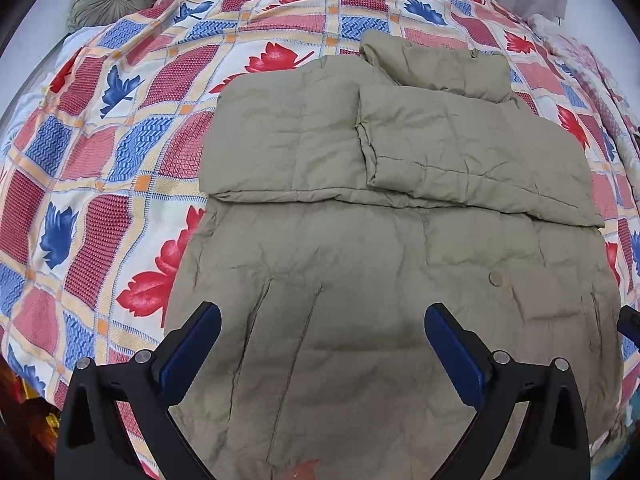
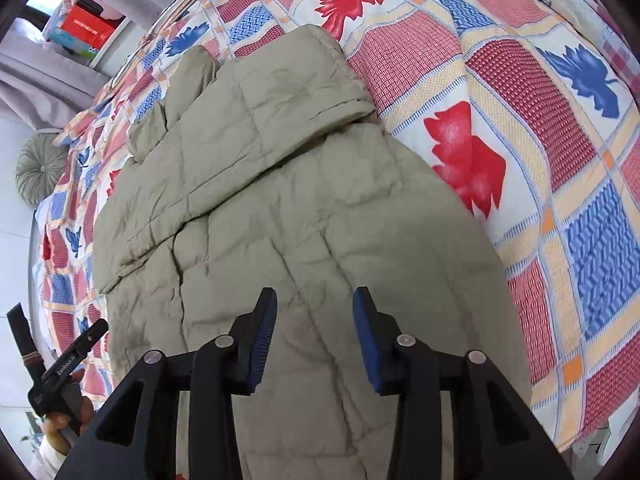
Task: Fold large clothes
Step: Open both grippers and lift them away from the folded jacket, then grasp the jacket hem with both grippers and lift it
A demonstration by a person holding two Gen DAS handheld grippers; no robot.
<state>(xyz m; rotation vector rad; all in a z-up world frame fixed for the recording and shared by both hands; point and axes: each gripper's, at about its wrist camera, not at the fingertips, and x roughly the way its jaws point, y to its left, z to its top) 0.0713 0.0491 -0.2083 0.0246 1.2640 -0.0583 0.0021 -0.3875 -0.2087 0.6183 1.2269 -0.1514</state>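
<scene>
So the khaki puffer jacket (image 1: 400, 208) is lying flat on the leaf-print bedspread (image 1: 100, 160), sleeves folded across the top half. My left gripper (image 1: 322, 344) hangs over the jacket's lower part, jaws spread wide, nothing between them. My right gripper (image 2: 314, 340) is above the same hem area, jaws partly apart, also holding nothing.
</scene>
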